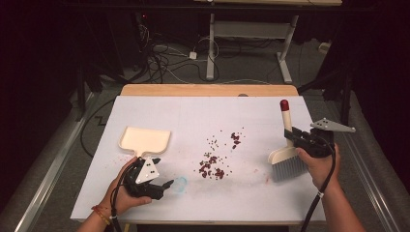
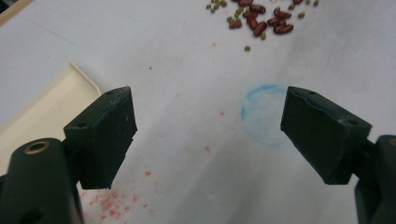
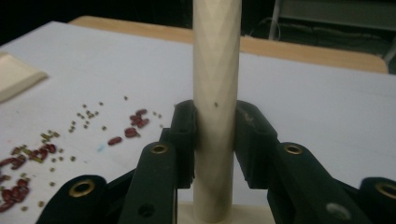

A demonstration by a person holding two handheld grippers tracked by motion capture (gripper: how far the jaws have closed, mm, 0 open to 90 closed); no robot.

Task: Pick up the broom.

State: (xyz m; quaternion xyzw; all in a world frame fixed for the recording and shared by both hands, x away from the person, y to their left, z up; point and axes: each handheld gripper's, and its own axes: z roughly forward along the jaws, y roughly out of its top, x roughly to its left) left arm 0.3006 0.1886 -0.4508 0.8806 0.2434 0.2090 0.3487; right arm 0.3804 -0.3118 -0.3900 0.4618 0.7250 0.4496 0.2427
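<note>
The right gripper (image 1: 300, 137) had its jaws clamped on the cream handle of the brush (image 1: 287, 153), one pad pressed to each side of the shaft, as the right gripper view confirmed. The brush stood near the right edge of the table (image 1: 145, 104), handle upright with its red tip uppermost and grey bristles pointing down toward the white surface; whether the bristles touched the surface could not be determined.

The left gripper (image 1: 162, 187) was held low near the front left corner of the table, jaws spread wide with nothing between them. A faint blue ring mark (image 2: 264, 114) lay on the surface just beyond its fingertips.

The cream dustpan (image 1: 144, 140) lay flat toward the left edge, its handle pointing at the left gripper.

Scattered beans (image 1: 212, 166), dark red and small green, lay about the table's middle, between dustpan and brush and well apart from both.
</note>
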